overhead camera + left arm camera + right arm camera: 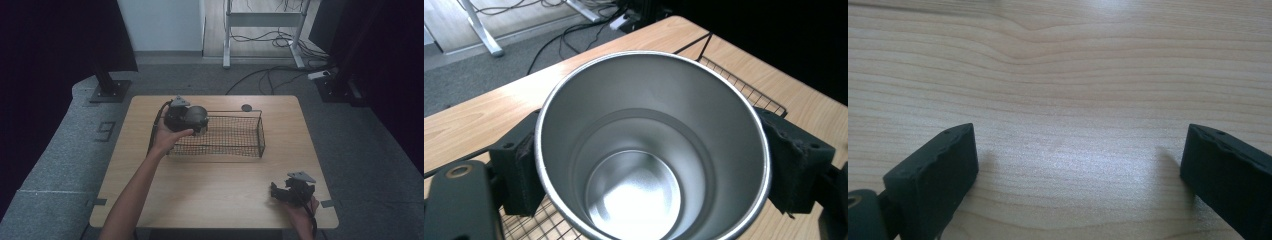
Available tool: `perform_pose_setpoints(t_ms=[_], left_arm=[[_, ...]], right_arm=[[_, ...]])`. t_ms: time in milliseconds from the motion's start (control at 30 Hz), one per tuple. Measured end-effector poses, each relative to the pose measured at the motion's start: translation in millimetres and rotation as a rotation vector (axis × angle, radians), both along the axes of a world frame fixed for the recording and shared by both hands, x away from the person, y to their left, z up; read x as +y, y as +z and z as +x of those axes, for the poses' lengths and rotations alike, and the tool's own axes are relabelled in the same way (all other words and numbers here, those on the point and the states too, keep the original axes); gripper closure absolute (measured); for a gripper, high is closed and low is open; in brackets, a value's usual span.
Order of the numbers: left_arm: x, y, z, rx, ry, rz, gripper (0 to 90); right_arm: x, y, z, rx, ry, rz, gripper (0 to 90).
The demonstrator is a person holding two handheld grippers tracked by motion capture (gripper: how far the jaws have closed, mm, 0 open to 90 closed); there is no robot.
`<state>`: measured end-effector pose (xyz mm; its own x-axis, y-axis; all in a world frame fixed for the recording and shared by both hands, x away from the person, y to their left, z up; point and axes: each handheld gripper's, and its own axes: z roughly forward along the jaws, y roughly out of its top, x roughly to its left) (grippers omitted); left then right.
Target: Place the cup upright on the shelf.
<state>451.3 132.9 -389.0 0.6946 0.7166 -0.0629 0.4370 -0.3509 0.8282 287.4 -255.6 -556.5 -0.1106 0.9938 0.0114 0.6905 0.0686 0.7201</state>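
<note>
One steel cup (651,150) is sitting clamped between the left gripper (651,160)'s pads, its bare inside showing in the left gripper view; from the high view it is hanging over the single wire basket (235,135)'s nine o'clock end. One dark disc (246,107) is lying at twelve o'clock. Over the table (220,185), at five o'clock, the right gripper (1075,165) is gaping, clasping nothing.

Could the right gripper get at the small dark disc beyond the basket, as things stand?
Probably yes. The right gripper is open and holds nothing, the table ahead is bare, and the disc lies in the open past the basket. It would only need to pass over or around the basket's right end.
</note>
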Motion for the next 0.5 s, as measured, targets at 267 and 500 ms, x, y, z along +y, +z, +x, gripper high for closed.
perform_pose_setpoints(t_ms=[267, 500], left_arm=[[1.0, 0.6, 7.3, -0.001, 0.019, 0.022, 14.3], [-0.2, -7.7, 18.2, 0.015, 0.022, 0.004, 14.3]], right_arm=[[0.2, 0.0, -0.1, -0.001, -0.001, -0.002, 2.3], [0.2, 0.1, -0.2, -0.002, 0.001, 0.0, 2.6]])
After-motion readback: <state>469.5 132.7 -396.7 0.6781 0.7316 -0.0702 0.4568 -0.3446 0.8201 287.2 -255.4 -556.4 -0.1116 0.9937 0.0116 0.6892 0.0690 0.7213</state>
